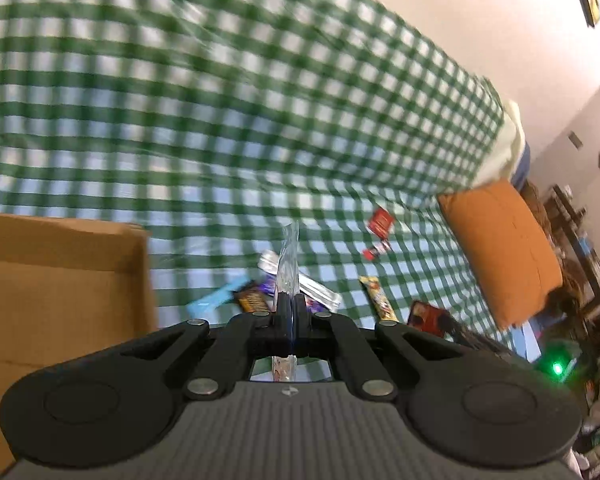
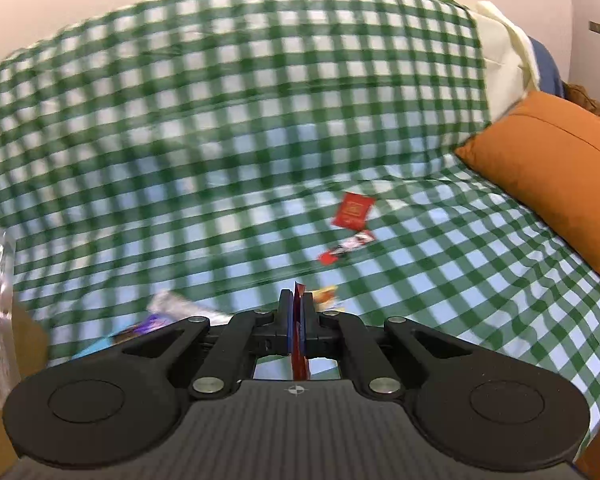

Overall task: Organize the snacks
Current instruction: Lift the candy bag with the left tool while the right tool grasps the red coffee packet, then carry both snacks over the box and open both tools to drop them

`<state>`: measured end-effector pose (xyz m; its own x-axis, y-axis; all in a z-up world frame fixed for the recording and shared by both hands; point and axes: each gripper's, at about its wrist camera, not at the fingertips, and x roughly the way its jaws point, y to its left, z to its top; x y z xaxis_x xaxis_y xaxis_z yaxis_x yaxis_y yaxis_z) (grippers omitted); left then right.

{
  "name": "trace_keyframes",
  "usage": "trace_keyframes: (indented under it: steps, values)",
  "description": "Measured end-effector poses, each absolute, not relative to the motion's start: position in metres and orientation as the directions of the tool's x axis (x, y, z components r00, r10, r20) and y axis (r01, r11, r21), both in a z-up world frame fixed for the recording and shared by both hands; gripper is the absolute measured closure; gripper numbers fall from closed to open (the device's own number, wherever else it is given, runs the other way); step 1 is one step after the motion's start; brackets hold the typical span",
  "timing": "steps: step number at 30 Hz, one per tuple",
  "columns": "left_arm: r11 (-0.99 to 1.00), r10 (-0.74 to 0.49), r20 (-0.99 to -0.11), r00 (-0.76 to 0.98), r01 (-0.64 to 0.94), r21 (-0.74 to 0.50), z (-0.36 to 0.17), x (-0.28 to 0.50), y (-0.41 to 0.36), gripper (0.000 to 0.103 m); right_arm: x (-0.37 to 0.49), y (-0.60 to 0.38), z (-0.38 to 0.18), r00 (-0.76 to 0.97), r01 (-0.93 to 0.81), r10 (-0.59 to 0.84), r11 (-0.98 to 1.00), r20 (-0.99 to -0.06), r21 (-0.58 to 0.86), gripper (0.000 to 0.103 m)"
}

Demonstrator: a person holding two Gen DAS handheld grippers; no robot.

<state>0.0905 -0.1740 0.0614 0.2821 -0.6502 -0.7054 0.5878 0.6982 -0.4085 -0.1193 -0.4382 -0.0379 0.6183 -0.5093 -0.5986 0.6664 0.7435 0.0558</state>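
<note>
Mid-carry, I judge: left claw (image 1: 287,308) clamps a clear packet (image 1: 287,256), right claw (image 2: 297,312) a red packet (image 2: 299,344); next, release into the cardboard box (image 1: 60,280), near left.

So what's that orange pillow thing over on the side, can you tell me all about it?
The orange pillow is a plump rectangular cushion in plain rust-orange fabric, with a seam line running near one edge. It looks soft and a little creased. It leans tilted at the right end of the green-checked sheet, its lower edge resting on the flat part where the snacks lie. A cream pillow sits just behind its top. No snack touches it, and neither gripper is near it.
</note>
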Motion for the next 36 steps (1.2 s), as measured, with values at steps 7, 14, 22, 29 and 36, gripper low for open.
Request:
trace_keyframes:
  steps: [7,14,22,29,36]
  values:
    - [0.753,-0.623,-0.689,0.370,0.523,-0.400,0.093,0.091,-0.076,0.103,-0.108,-0.342,0.000,0.696,0.525,-0.397,0.850,-0.598,0.046,0.100]
    - [0.789,-0.595,-0.676,0.434,0.477,-0.388,0.099,0.087,0.009,0.103,-0.080,-0.241,0.044,0.777,0.342,-0.248,0.938,-0.579,0.056,0.100]
    - [0.805,-0.581,-0.671,0.460,0.449,-0.389,0.087,0.089,0.061,0.103,-0.032,-0.164,0.060,0.793,0.212,-0.130,0.975,-0.595,0.069,0.100]
    - [0.812,-0.572,-0.697,0.432,0.420,-0.406,0.064,0.106,0.077,0.103,-0.001,-0.133,0.046,0.769,0.148,-0.076,0.987,-0.635,0.062,0.100]
    - [0.826,-0.546,-0.737,0.399,0.404,-0.393,0.037,0.123,0.074,0.103,0.018,-0.121,0.020,0.727,0.127,-0.052,0.990,-0.685,0.059,0.100]
